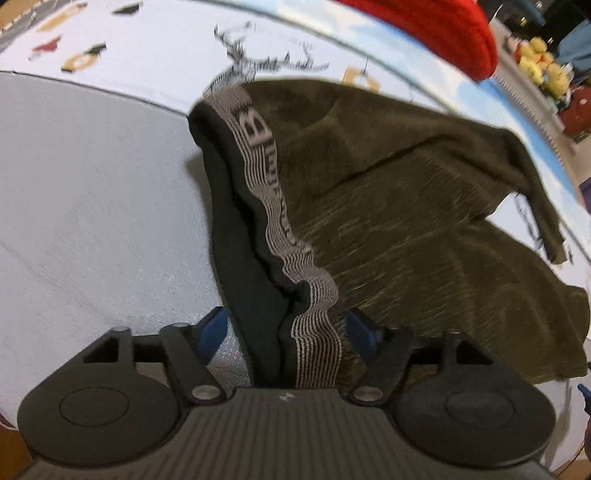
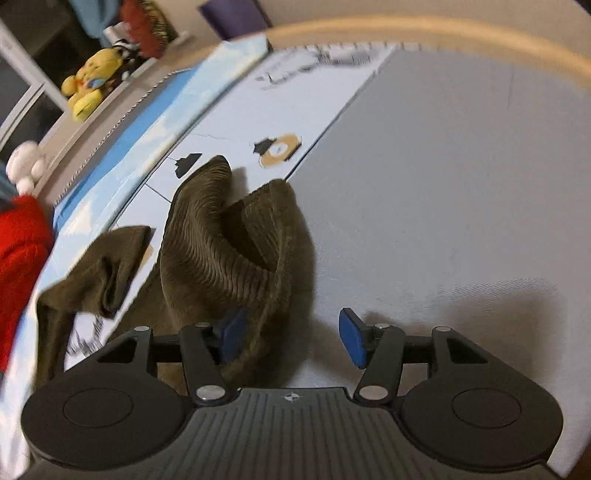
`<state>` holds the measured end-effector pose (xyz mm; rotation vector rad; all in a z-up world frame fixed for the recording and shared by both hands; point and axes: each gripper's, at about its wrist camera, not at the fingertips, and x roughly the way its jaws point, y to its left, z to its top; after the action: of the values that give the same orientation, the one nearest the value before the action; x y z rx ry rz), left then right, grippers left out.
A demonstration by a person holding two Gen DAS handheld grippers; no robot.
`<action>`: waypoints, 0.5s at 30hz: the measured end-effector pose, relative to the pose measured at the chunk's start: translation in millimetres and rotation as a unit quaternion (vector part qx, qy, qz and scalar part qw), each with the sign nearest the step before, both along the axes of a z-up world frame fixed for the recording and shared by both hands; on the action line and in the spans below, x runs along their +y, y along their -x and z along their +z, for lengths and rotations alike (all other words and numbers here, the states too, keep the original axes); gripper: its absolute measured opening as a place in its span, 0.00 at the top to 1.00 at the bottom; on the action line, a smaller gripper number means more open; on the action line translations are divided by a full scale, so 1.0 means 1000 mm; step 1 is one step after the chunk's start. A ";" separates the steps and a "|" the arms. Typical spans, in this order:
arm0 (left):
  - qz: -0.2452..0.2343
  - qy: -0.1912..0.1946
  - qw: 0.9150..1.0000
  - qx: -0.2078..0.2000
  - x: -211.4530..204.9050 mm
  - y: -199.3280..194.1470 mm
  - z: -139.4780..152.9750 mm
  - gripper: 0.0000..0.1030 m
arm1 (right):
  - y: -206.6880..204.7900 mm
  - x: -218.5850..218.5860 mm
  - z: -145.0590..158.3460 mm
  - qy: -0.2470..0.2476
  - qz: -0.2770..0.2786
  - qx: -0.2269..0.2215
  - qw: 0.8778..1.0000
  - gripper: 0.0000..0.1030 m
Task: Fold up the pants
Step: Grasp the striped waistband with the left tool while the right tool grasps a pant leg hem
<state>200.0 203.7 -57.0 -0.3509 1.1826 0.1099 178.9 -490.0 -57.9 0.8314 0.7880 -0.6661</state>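
Pants [image 1: 388,206], olive-brown corduroy, lie crumpled on my grey-white bed sheet [image 1: 92,221], partly over a pale blue printed strip [image 1: 155,51] further back. The striped grey waistband [image 1: 284,251] runs toward me in the left wrist view and passes between the blue pads [image 1: 212,332] of my left gripper [image 1: 286,328]. The pads sit wide on either side of the band; I cannot tell whether they actually pinch it.

My right gripper [image 2: 293,334] stands spread apart. A ribbed fold of cloth is bunched against its left pad [image 2: 232,332] and rises in a peak; the right pad [image 2: 352,338] is bare over the sheet, touching nothing.

A red cloth [image 1: 443,29] rests near the pants on the blue strip. Yellow plush toy [image 2: 86,86] sits on a ledge behind.
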 end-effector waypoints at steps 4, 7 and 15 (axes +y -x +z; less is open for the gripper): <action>-0.005 0.007 0.999 0.039 -0.008 -0.012 -0.025 0.22 | -0.016 -0.002 -0.016 -0.020 0.006 0.013 1.000 0.44; -0.012 -0.007 0.998 0.056 -0.015 -0.019 -0.037 0.22 | -0.026 0.003 -0.021 -0.003 0.010 0.042 0.999 0.56; -0.066 -0.071 0.995 0.000 -0.019 -0.005 -0.019 0.74 | -0.003 0.006 0.017 0.092 0.018 -0.008 0.996 0.90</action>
<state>205.1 184.6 -75.7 -0.1475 1.1881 0.0777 181.4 -483.7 -40.9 0.6529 0.7133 -0.6881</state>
